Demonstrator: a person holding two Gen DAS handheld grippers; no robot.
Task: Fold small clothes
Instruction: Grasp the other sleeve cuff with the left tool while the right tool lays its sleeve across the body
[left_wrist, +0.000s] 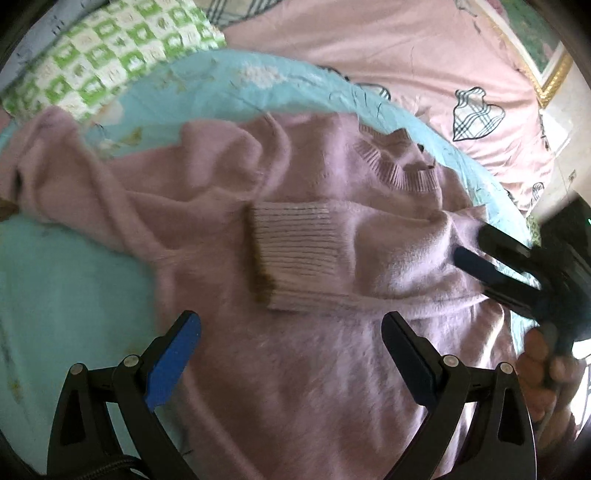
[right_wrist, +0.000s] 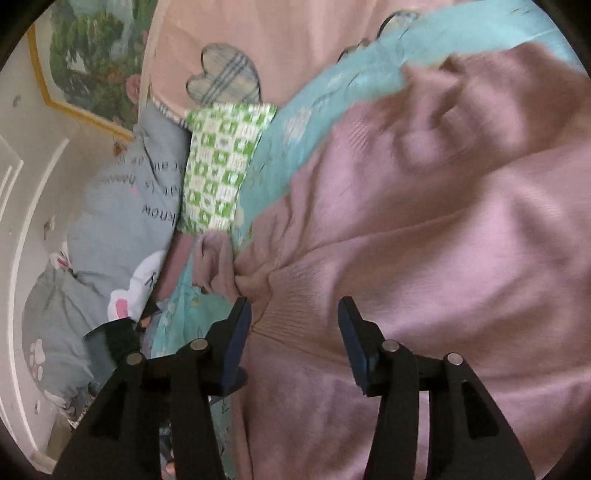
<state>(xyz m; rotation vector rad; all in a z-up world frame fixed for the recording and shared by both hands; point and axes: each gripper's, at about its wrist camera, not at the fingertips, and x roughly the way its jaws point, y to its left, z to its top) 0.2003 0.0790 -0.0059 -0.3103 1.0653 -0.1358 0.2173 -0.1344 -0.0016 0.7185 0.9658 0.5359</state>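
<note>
A small mauve knit sweater (left_wrist: 303, 229) lies spread on a turquoise cloth (left_wrist: 66, 295). One sleeve is folded across its chest, with the ribbed cuff (left_wrist: 295, 254) in the middle. The other sleeve (left_wrist: 62, 173) stretches to the left. My left gripper (left_wrist: 291, 328) is open and empty, hovering over the sweater's lower body. My right gripper (right_wrist: 295, 314) is open and empty above the sweater (right_wrist: 424, 240). It also shows in the left wrist view (left_wrist: 476, 247) at the sweater's right shoulder.
A green-and-white checked cloth (left_wrist: 107, 59) lies at the back left. A pink bedsheet (left_wrist: 388, 48) with plaid hearts lies beyond the turquoise cloth. Grey printed pillows (right_wrist: 122, 221) and a framed picture (right_wrist: 88, 62) are at the bed's edge.
</note>
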